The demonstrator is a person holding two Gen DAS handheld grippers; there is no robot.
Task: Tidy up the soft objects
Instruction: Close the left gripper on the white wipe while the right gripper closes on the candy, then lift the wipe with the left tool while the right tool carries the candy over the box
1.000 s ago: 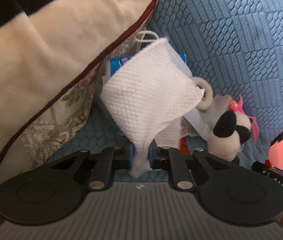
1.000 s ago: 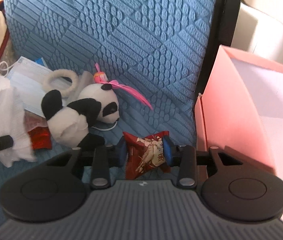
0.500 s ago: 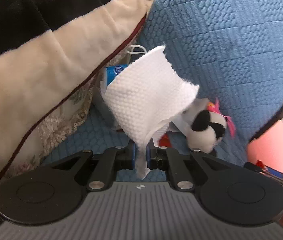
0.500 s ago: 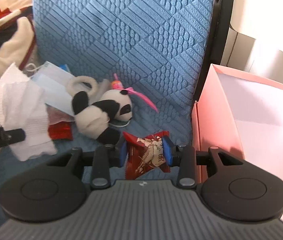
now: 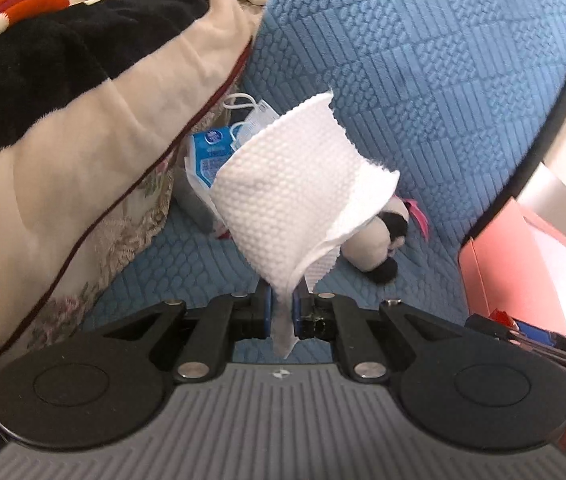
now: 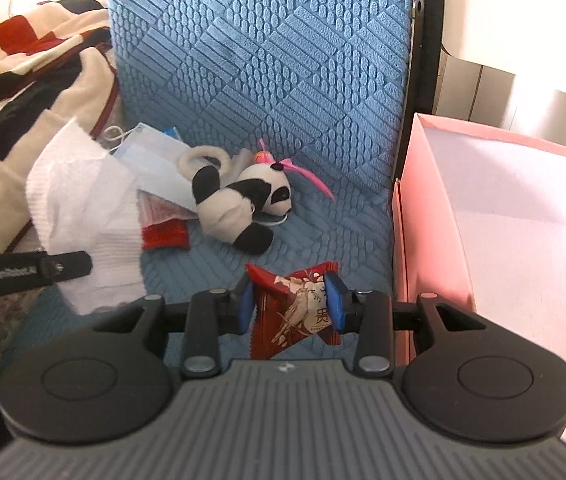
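Pinching a white textured wipe (image 5: 291, 196) in the left gripper (image 5: 281, 312), held above the blue cushion (image 5: 423, 80); clamping a red snack packet (image 6: 295, 312) in the right gripper (image 6: 289, 306) beside the pink box (image 6: 435, 220)

We read this as a home living area. Landmark: a blue textured-fabric seat (image 6: 267, 60) with an upright padded back. Left of it, a cream cushion with dark red piping (image 5: 83, 140) under a black, red and white blanket (image 5: 23, 40). On the seat, a small plush panda (image 6: 243, 204) and a face mask (image 6: 151, 160). Right of it, a pink box (image 6: 435, 216).
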